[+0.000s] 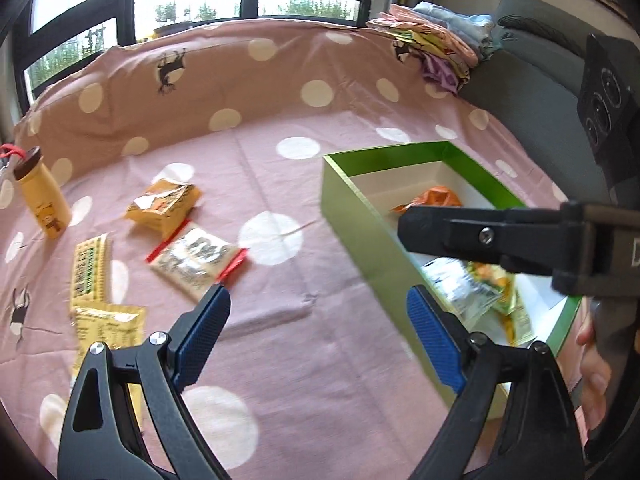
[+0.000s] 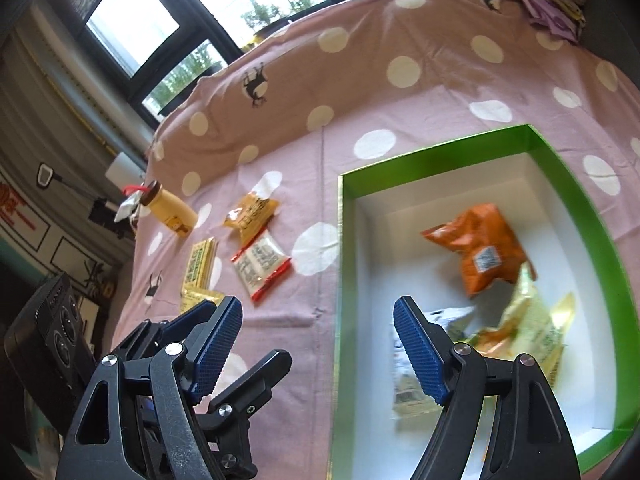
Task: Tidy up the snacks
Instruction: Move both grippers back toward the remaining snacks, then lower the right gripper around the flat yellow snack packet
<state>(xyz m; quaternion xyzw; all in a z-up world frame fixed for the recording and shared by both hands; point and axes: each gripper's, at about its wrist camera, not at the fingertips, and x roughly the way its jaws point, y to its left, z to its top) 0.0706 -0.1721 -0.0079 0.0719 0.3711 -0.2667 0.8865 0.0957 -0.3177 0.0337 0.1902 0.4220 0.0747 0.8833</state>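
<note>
A pink polka-dot cloth [image 2: 400, 32] covers the surface. On it toward the right edge sits an open green box [image 2: 576, 188] holding an orange snack bag [image 2: 480, 248] and pale packets [image 2: 532, 328]. Four yellow and white snack packets [image 1: 192, 260] lie left of the box, with a yellow bottle [image 1: 42, 200] by the left edge. The left gripper [image 1: 318, 326] and the right gripper [image 2: 318, 344] both have jaws apart, empty.

Green box [image 2: 576, 184] holds orange packet [image 2: 480, 248]; yellow packets [image 1: 164, 204] outside
</note>
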